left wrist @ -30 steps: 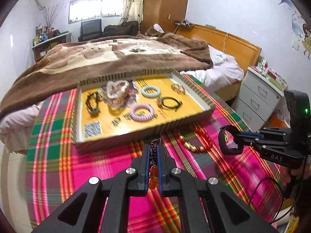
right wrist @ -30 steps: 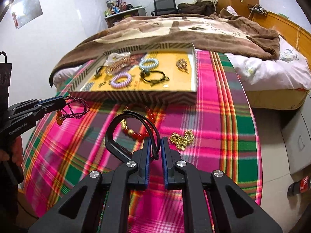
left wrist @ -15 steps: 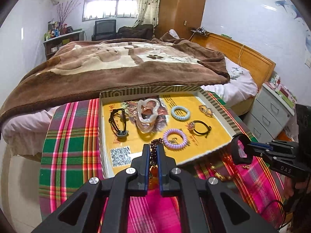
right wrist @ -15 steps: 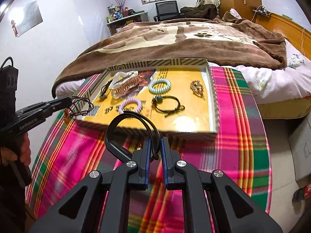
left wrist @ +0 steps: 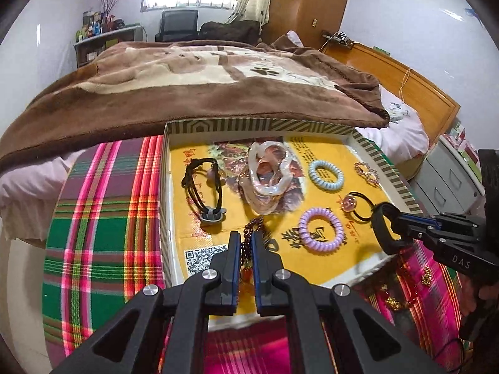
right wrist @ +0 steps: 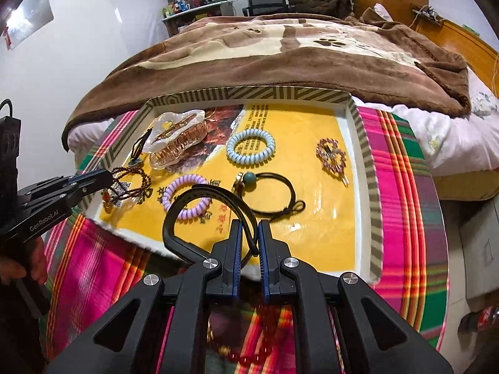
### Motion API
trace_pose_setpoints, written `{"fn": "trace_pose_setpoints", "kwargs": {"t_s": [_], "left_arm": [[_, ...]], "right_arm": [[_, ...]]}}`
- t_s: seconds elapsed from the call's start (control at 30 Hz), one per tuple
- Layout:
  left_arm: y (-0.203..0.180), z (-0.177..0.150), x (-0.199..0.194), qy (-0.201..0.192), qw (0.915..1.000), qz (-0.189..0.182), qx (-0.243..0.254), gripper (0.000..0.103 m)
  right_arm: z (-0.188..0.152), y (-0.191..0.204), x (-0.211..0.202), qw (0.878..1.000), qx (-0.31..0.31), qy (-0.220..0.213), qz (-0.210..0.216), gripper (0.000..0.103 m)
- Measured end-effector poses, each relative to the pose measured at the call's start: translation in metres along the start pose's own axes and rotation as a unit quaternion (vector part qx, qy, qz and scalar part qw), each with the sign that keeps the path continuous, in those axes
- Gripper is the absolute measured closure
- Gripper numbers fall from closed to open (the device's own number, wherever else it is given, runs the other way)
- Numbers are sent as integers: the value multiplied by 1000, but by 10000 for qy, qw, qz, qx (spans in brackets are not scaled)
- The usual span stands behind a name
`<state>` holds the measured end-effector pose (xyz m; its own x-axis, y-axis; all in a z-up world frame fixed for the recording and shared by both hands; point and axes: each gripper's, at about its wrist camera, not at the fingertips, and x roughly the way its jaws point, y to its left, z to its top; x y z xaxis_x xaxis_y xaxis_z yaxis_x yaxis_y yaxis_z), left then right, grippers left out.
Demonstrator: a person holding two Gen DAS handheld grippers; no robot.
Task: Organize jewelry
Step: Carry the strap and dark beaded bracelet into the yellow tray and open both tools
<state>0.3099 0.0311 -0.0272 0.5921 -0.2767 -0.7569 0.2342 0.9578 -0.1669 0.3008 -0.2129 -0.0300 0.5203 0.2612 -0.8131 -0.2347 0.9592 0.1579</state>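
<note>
The left gripper (left wrist: 246,240) is pinching a dark red beaded bracelet with orange charms (right wrist: 131,184) over the near left corner of the shallow yellow-lined tray with a striped rim (right wrist: 363,143). The right gripper (right wrist: 249,233) is clamping a black plastic headband (right wrist: 202,201) above the tray's near edge, beside a lilac coil hair tie (right wrist: 184,199).

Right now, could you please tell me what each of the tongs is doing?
Left tongs: closed on the dark beaded bracelet.
Right tongs: closed on the black band.
</note>
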Motion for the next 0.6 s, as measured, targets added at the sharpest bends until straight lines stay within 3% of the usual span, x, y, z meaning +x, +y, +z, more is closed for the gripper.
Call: {"fn": "trace_pose_setpoints", "kwargs": {"t_s": [0.6], "left_arm": [[0,4,20,147,9998,114,-5,96]], "right_arm": [[4,1,29,9985,-231,486,69,93]]}}
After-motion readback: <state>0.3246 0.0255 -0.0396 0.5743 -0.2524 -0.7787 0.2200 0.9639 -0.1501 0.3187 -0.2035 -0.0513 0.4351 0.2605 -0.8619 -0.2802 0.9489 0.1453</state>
